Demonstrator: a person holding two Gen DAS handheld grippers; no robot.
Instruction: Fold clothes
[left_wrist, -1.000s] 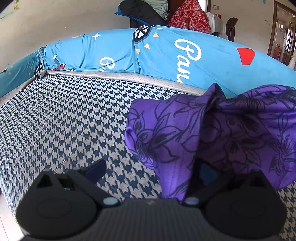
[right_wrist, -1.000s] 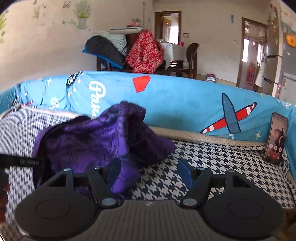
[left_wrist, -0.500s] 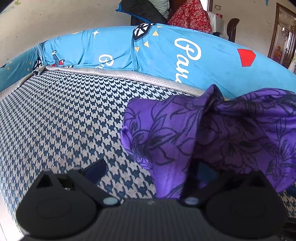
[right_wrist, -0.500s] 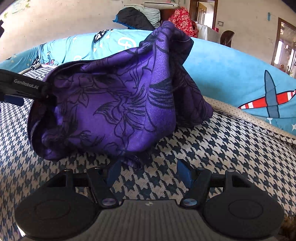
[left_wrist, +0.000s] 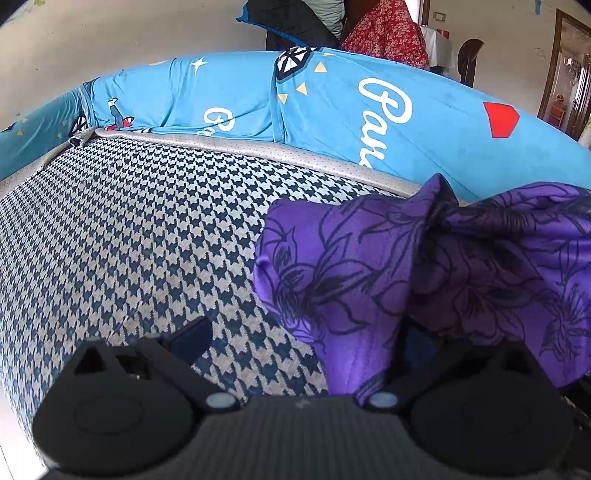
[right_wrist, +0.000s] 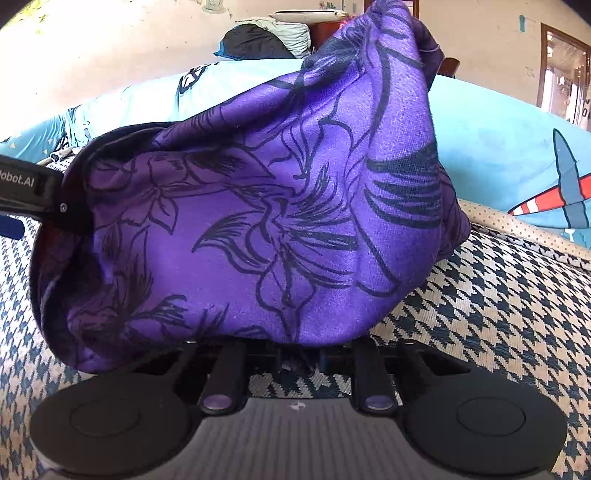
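Purple cloth (right_wrist: 280, 206) with black flower outlines is sitting bunched on the houndstooth mattress (left_wrist: 140, 236), near the blue printed cushion (left_wrist: 332, 110) along its far edge. I am seeing my right gripper (right_wrist: 299, 363) down at the cloth's near hem; its jaws have just been closing, and a bit of fabric is pinched between them. My left gripper (left_wrist: 306, 339) is standing with its jaws wide apart, one finger (left_wrist: 192, 334) bare over the mattress, the other hidden under a fold draped across it. From the right wrist view, that left gripper is reaching into the cloth's left edge.
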